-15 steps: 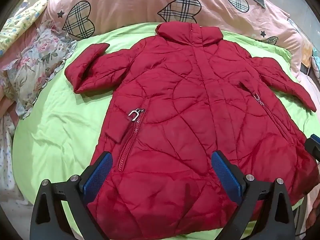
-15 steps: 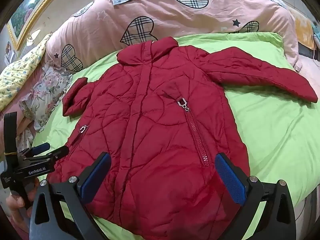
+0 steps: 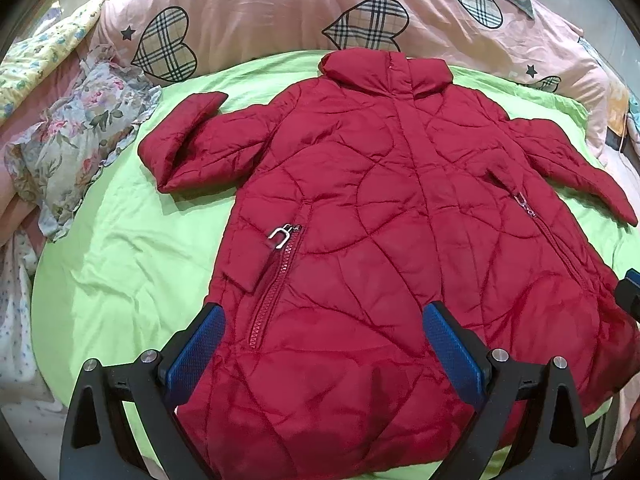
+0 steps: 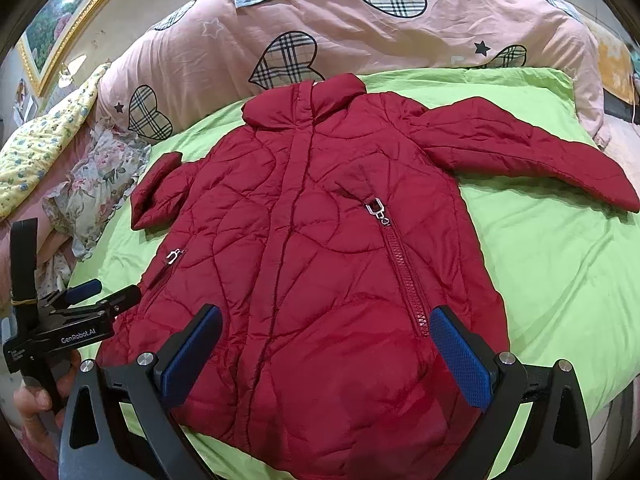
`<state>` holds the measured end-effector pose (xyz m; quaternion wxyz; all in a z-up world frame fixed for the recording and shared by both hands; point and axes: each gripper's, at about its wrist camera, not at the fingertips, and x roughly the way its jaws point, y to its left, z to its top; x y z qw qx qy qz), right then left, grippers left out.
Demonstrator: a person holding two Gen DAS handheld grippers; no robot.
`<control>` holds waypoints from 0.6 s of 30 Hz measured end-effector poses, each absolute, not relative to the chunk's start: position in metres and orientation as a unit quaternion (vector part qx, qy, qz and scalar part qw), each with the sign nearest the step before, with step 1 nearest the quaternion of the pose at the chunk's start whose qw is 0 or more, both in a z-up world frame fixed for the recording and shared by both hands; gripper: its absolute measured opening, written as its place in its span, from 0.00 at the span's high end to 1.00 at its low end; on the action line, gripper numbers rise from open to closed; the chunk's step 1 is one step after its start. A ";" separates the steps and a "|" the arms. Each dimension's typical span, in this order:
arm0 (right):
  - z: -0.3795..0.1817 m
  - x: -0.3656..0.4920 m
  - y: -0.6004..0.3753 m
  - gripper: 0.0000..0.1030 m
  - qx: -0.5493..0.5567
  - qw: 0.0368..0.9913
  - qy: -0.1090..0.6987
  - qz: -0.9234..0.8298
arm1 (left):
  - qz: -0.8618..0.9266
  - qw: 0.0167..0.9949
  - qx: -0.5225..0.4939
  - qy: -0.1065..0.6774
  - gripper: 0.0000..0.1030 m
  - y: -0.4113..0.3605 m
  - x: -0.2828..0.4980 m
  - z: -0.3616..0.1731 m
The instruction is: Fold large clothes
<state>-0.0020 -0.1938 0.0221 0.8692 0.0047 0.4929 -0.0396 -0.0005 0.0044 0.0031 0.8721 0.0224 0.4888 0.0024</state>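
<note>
Red coat (image 3: 360, 240) flat beneath both spread claws.

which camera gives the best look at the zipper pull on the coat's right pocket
The right wrist view. There the right pocket's zipper pull sits near the middle of the red coat, sharp, with the full line of zipper teeth below it. In the left wrist view the same pull is small, faint and off toward the edge.

Red quilted coat (image 3: 384, 240) is lying flat, front up, zipped, on the green sheet (image 3: 120, 272); one sleeve is folding back, the other stretching outward.
</note>
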 end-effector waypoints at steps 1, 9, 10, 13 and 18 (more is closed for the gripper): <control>0.022 -0.002 -0.194 0.00 0.004 0.869 0.493 -0.040 | 0.003 0.872 0.023 0.489 0.03 0.004 -0.001 0.003; 0.022 -0.002 -0.195 0.00 0.008 0.870 0.492 -0.037 | -0.002 0.871 0.020 0.492 0.03 0.005 0.000 0.004; 0.023 -0.002 -0.195 0.00 0.007 0.870 0.492 -0.038 | -0.002 0.871 0.020 0.492 0.03 0.005 0.000 0.005; 0.023 -0.002 -0.195 0.00 0.008 0.870 0.492 -0.037 | -0.006 0.870 0.017 0.494 0.03 0.005 0.000 0.004; 0.023 -0.002 -0.194 0.00 0.008 0.869 0.493 -0.035 | -0.005 0.874 0.017 0.485 0.03 0.006 -0.002 0.004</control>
